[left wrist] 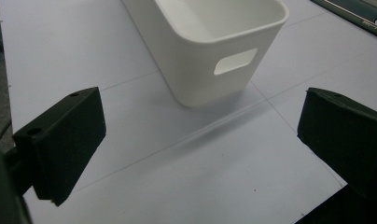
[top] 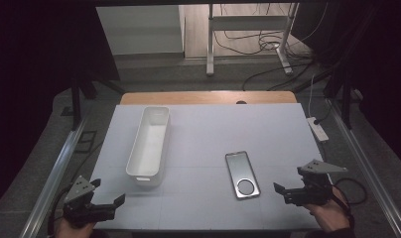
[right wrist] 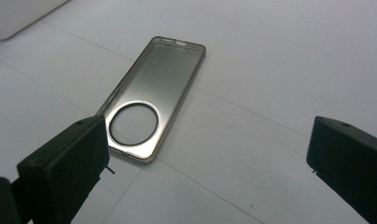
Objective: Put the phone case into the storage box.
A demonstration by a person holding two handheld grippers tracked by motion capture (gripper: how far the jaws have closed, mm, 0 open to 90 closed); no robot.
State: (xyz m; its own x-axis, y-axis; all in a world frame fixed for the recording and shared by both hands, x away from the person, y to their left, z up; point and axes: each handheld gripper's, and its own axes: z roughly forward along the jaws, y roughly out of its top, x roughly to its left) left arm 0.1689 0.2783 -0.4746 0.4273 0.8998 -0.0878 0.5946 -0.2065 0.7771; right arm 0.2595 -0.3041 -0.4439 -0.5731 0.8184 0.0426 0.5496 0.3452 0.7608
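On the white table (top: 203, 134), one phone case (top: 242, 174) is lying flat, right of centre, near the right gripper (top: 284, 191) but not touching it. The case is a thin, clear shell with a smoky, glossy sheen, rounded corners and a raised rim, and one dark ring is sitting on its end nearest the person. In the right gripper view the case (right wrist: 151, 95) is showing just ahead of the left jaw, whose black block is covering a bit of the case's near corner. That gripper's jaws are standing wide apart with nothing between them.

Left of centre, one long white bin (top: 149, 146) is resting on the table, end-on to the person. It is smooth matte plastic with rounded corners and slightly tapering walls. In the left gripper view the bin (left wrist: 210, 51) is showing one oblong handle slot in its near end wall; its far end is running out of the top of the picture, and only part of its inside is showing, bare as far as it can be seen.

The left gripper (top: 103, 207) is hovering at the table's near left corner, well apart from the bin, its two jaws also spread and holding nothing. Both grippers are blocky and black, each carrying one grey three-cornered plate. The hands are being cut off by the bottom edge of the high view. Faint seams are crossing the table's matte surface. Beyond the table, the dim floor is making the cables hard to count.
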